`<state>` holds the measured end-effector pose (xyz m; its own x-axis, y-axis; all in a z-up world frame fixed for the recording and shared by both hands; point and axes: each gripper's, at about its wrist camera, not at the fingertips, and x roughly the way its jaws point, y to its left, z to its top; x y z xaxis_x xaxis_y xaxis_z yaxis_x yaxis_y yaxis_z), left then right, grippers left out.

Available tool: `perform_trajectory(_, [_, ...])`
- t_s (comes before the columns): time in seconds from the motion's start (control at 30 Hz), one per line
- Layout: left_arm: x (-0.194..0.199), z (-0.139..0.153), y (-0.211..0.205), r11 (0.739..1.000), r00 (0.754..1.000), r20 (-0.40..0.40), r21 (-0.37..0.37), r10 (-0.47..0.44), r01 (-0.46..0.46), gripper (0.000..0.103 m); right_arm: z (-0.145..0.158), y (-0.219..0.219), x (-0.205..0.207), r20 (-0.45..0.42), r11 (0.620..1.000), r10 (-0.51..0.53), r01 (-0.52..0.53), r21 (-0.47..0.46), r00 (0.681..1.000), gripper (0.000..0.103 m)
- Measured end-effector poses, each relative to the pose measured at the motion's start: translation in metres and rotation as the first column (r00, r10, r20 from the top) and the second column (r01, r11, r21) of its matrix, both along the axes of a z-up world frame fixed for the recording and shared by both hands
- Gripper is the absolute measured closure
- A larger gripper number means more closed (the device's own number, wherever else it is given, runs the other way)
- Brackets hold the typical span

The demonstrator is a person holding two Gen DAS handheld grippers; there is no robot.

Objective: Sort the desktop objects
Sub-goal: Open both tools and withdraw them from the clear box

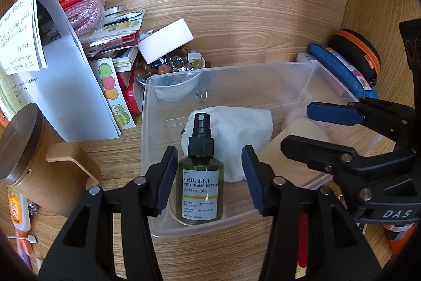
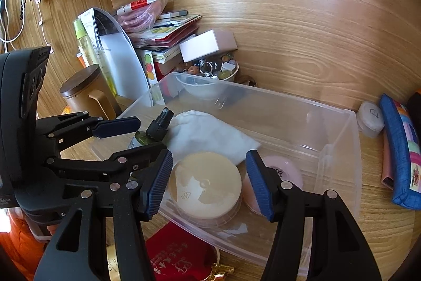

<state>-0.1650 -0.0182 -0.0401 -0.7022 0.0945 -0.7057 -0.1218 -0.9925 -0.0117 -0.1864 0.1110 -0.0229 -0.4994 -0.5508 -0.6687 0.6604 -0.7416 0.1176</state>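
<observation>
A green spray bottle (image 1: 200, 191) with a black pump top stands upright in the near corner of a clear plastic bin (image 1: 147, 123). My left gripper (image 1: 209, 162) straddles it, open, with a clear gap at the right pad. In the right wrist view my right gripper (image 2: 209, 157) hangs over a round cream container (image 2: 205, 186) lying flat in the bin (image 2: 342, 149). Its pads flank the lid, and a narrow gap shows on the right. A white cloth pouch (image 2: 210, 133) and a pink round case (image 2: 289, 170) also lie in the bin.
A brown lidded mug (image 1: 26, 149) and leaning papers (image 1: 65, 86) stand left of the bin. A bowl of beads (image 1: 171, 65) sits behind it. A blue pouch (image 2: 400, 149) and small white jar (image 2: 371, 117) lie to the right. A red pouch (image 2: 179, 252) lies in front.
</observation>
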Motion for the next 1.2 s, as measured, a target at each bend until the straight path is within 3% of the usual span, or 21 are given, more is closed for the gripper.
perform_trajectory(0.13, [0.0,0.0,0.001,1.0,1.0,-0.001,0.015,-0.016,0.016,0.046,0.002,0.003,0.0,0.005,1.0,-0.002,0.003,-0.024,1.0,0.047])
perform_trajectory(0.3, [0.001,0.005,0.002,1.0,1.0,-0.02,0.021,-0.005,0.005,0.035,0.009,0.01,0.0,0.019,0.996,-0.012,0.014,-0.092,1.0,0.038])
perform_trajectory(0.57, [0.012,0.019,0.004,1.0,0.999,-0.041,-0.009,0.025,-0.025,0.033,0.015,0.014,-0.006,0.03,0.994,-0.077,0.079,-0.073,0.997,0.037])
perform_trajectory(0.63, [0.018,0.024,0.004,0.999,0.998,-0.057,-0.021,0.034,-0.035,0.02,0.017,0.014,-0.004,0.027,0.994,-0.095,0.097,-0.057,0.995,0.037])
perform_trajectory(0.67, [0.024,0.028,0.004,0.999,0.996,-0.077,-0.028,0.042,-0.045,0.009,0.02,0.015,-0.001,0.014,0.994,-0.103,0.104,-0.045,0.995,0.037])
perform_trajectory(0.87, [0.047,0.046,0.005,0.997,0.989,-0.138,-0.045,0.053,-0.06,0.005,0.042,0.028,0.027,-0.083,0.99,-0.142,0.14,-0.019,0.986,0.018])
perform_trajectory(1.03, [0.061,0.051,0.003,0.997,0.987,-0.146,-0.035,0.069,-0.075,0.003,0.057,0.041,0.058,-0.184,0.986,-0.165,0.168,-0.004,0.969,0.016])
perform_trajectory(1.2, [0.077,0.051,-0.002,0.996,0.986,-0.14,-0.015,0.089,-0.092,0.003,0.056,0.055,0.078,-0.223,0.979,-0.198,0.203,0.0,0.955,0.007])
